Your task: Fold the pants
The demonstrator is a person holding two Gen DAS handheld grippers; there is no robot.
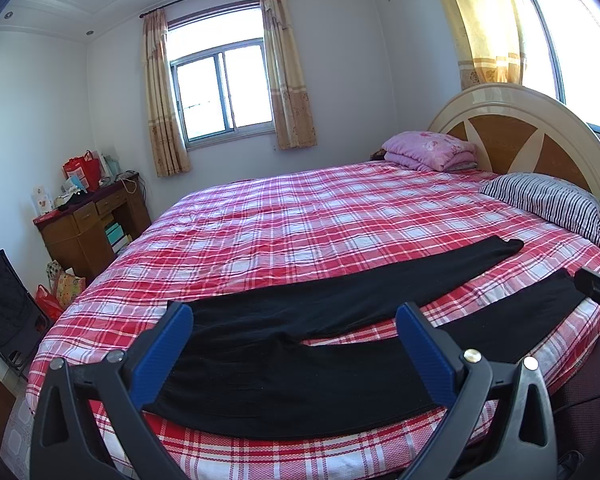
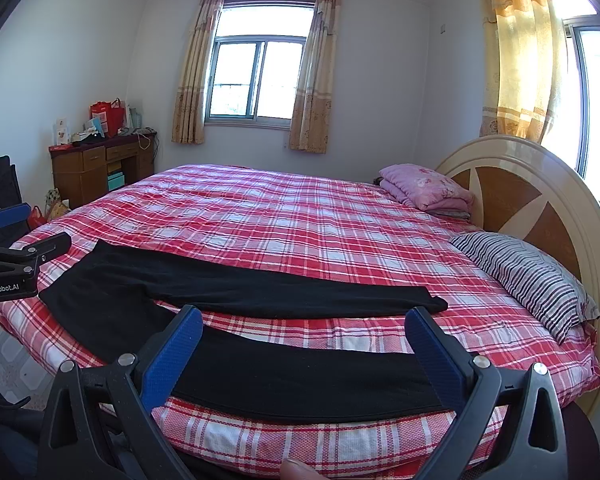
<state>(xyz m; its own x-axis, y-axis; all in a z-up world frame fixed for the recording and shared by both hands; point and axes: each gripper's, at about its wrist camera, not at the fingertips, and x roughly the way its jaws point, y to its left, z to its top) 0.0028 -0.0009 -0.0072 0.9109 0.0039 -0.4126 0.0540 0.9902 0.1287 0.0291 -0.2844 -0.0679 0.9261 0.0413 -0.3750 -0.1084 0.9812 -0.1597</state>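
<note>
Two grippers, both with jaws spread wide and nothing between them. Left gripper (image 1: 294, 320) hangs over the waist end of the black fabric pants (image 1: 300, 344); right gripper (image 2: 304, 326) hangs over the near leg. No contact with the cloth visible in either view.

Pants lie flat, unfolded, along the near edge of the bed with the red-and-white plaid sheet (image 1: 300, 216). Waist sits toward the foot of the bed, legs run toward the headboard, splayed apart with a wedge of plaid between them. Near leg runs right at the mattress edge.

Part of a finger shows at the bottom edge of the right wrist view (image 2: 296, 470).

Nothing lies on the pants. The grey-and-white striped pillow (image 2: 528, 280) lies near the leg ends, not touching them. Beyond it, a folded pink floral quilt (image 1: 432, 150) sits against the round cream-and-brown wooden headboard (image 1: 512, 120).

Far side of the bed: brown wooden desk (image 2: 96, 164) in the corner, cluttered, with a red bag (image 2: 106, 116) on top. Curtained window (image 2: 260, 80) on the back wall.
</note>
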